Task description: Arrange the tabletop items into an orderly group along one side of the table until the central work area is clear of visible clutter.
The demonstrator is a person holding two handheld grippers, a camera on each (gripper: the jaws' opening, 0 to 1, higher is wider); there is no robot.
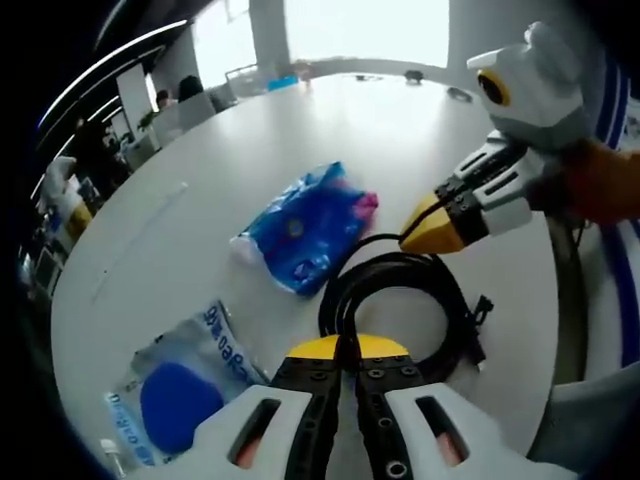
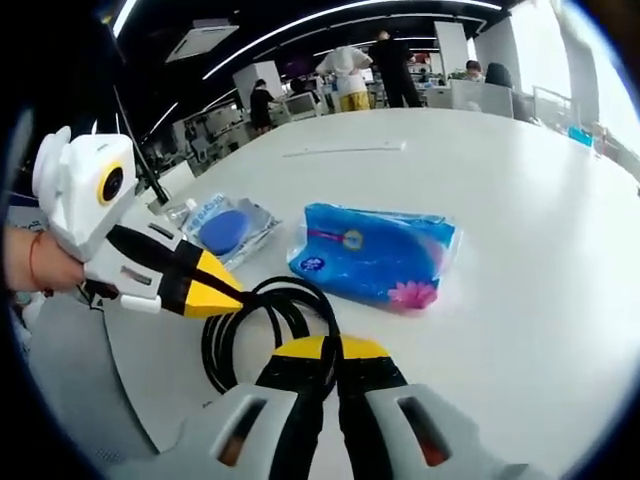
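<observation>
**Two grippers over a coiled cable on a round white table**

The left gripper has its yellow-tipped jaws pressed together, their tips at the near rim of a coiled black cable; whether they pinch the cable cannot be told. The right gripper is likewise clenched, its tips meeting over the coil's edge, and a grasp cannot be confirmed there either. Each gripper enters the other's view from the side, held in a person's hand, with its yellow tip just beside the coil.

Just beyond the cable lies a blue plastic packet with a pink patch at one end, flat on the table, close to the coil but apart from it. Farther toward the table's edge sits a clear pouch holding a round blue item, printed with blue lettering. A thin white strip lies well apart from these, out on the open tabletop.

The surface is a large round white table, glossy and brightly lit from windows beyond. A few small dark things rest at its far edge, too small to name. Around it is an open office with dark ceiling, light strips, desks, chairs and several people standing in the background.
</observation>
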